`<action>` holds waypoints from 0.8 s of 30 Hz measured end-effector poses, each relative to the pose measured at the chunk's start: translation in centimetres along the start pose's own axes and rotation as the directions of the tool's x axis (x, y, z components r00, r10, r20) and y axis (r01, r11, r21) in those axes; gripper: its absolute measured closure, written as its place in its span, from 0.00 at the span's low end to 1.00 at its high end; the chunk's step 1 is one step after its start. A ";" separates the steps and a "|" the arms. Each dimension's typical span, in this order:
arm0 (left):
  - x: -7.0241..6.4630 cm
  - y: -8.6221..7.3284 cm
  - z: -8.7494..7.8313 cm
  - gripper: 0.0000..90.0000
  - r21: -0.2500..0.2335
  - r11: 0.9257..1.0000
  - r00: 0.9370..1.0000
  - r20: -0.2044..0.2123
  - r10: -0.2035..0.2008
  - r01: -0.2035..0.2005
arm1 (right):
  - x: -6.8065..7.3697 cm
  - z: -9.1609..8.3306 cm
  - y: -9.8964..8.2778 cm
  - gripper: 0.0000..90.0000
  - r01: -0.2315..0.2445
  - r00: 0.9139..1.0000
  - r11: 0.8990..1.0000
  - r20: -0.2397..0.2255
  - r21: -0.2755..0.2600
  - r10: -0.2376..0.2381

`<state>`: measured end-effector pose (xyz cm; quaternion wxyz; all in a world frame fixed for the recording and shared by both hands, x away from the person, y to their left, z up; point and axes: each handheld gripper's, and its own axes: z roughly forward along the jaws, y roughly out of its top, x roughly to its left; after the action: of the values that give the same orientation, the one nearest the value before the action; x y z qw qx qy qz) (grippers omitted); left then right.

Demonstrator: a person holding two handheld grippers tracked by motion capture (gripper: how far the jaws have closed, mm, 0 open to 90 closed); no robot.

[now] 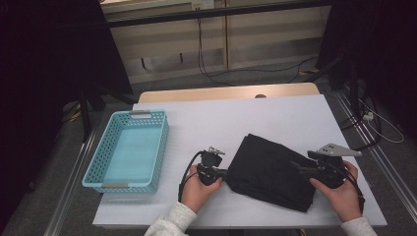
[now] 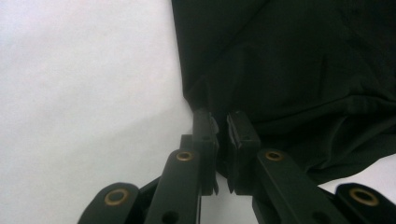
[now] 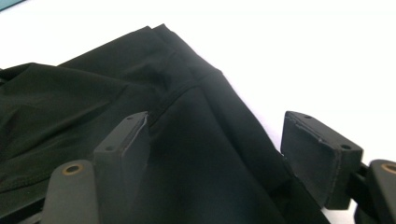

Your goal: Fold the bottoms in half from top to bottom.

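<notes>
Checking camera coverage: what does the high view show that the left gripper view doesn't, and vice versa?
High view alone: the light-blue perforated plastic basket left of the cloth, the right claw at the cloth's right side, and both hands. Left gripper view alone: the left claw from close up, jaws nearly together at the cloth's edge. Both: the folded black fabric cloth on the white table.

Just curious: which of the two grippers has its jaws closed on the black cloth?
The left gripper, pinching the black cloth's edge; the right gripper's jaws stand wide apart.
</notes>
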<state>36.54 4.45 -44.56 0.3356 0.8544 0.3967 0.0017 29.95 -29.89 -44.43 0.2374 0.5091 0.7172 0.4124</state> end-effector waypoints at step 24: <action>5.3 3.3 -2.1 0.94 -0.025 0.994 0.992 -0.072 -0.108 0.106 | 0.2 -0.1 0.0 0.25 -0.020 1.000 1.000 -0.016 -0.020 0.020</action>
<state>41.88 7.74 -42.46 0.3292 0.8278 0.4539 0.0192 29.81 -29.77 -44.38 0.2327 0.5107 0.7098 0.4258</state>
